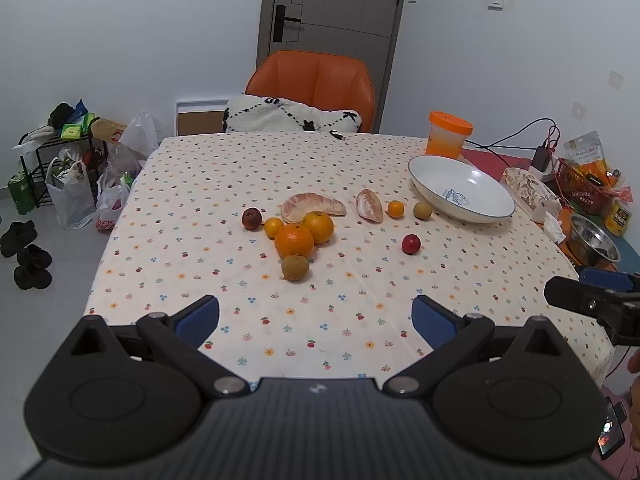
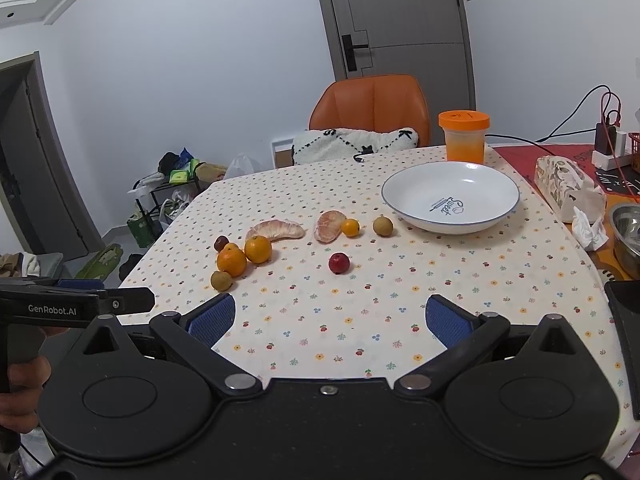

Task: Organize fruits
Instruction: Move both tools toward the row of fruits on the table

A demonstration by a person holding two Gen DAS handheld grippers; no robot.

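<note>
Loose fruit lies mid-table on the flowered cloth. Two oranges (image 1: 294,241) (image 1: 319,227) sit together with a small kumquat (image 1: 273,227), a dark fruit (image 1: 252,218) and a brown longan (image 1: 295,267). Two peeled pomelo pieces (image 1: 312,208) (image 1: 370,206) lie behind. Further right are a kumquat (image 1: 395,208), a longan (image 1: 423,211) and a red fruit (image 1: 411,243). A white bowl (image 1: 496,200) stands empty at the right. My left gripper (image 1: 316,320) is open above the near cloth. My right gripper (image 2: 332,320) is open too, short of the red fruit (image 2: 339,263).
An orange-lidded jar (image 1: 448,134) stands behind the bowl. A tissue pack (image 1: 528,188), a steel bowl (image 1: 594,238), cables and a red basket (image 1: 580,190) crowd the right edge. An orange chair (image 1: 316,84) with a cushion faces the far side. Bags fill the floor at left.
</note>
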